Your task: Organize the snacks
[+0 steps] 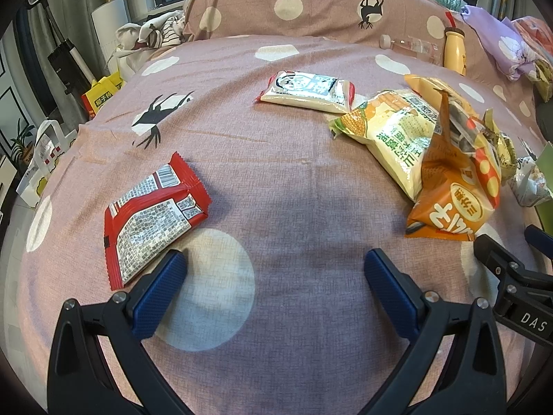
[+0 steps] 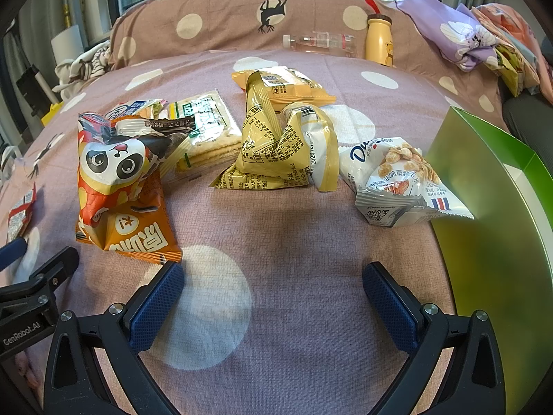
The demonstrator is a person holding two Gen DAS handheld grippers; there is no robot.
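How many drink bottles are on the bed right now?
2, both near the pillow at the head: a clear bottle lying on its side, and a yellow bottle standing upright just right of it.

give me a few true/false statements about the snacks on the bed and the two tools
1. Both tools are open and empty. True: left tool, right tool.
2. The red packet lies apart from the pile. True.
3. The clear bottle stands upright. False: it lies on its side.
4. The panda bag sits inside the green box. False: it rests on the orange bag.
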